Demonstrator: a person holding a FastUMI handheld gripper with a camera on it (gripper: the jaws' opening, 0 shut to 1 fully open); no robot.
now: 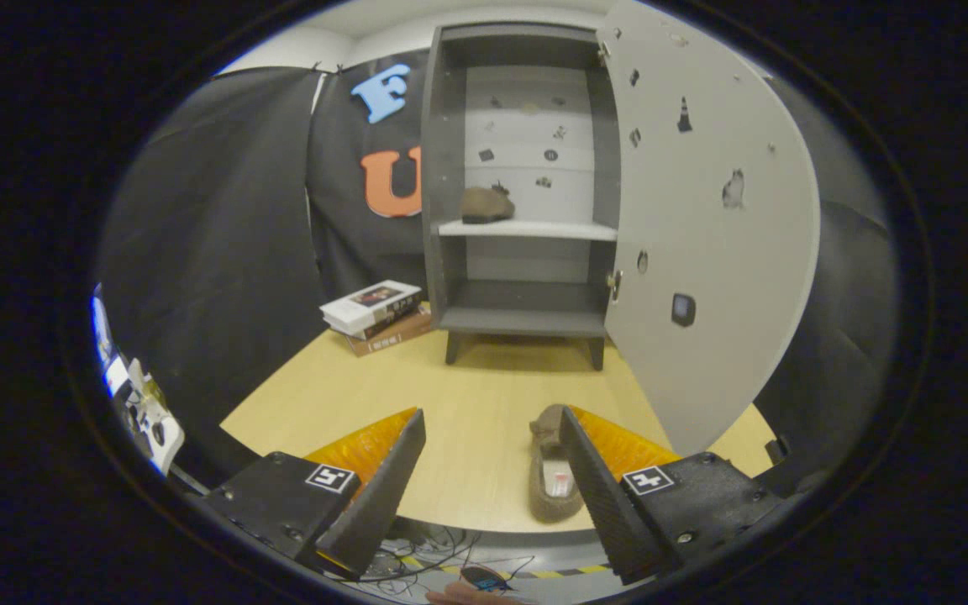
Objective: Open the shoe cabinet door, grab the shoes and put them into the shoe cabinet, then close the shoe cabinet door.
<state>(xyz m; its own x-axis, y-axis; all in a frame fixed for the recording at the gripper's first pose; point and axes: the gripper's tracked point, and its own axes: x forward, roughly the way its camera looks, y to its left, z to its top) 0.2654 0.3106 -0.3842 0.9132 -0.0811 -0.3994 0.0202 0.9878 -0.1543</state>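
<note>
The grey shoe cabinet stands at the far side of the wooden table, its pale door swung wide open to the right. One brown shoe rests on the white middle shelf. A second brown shoe lies on the table near the front edge, just inside my right finger and partly hidden by it. My gripper is open; the left finger stands well apart from the shoe and nothing is pressed between the fingers.
A stack of books lies on the table left of the cabinet. The open door overhangs the table's right side. Cables and striped tape show on the floor below the table's front edge, with a hand there.
</note>
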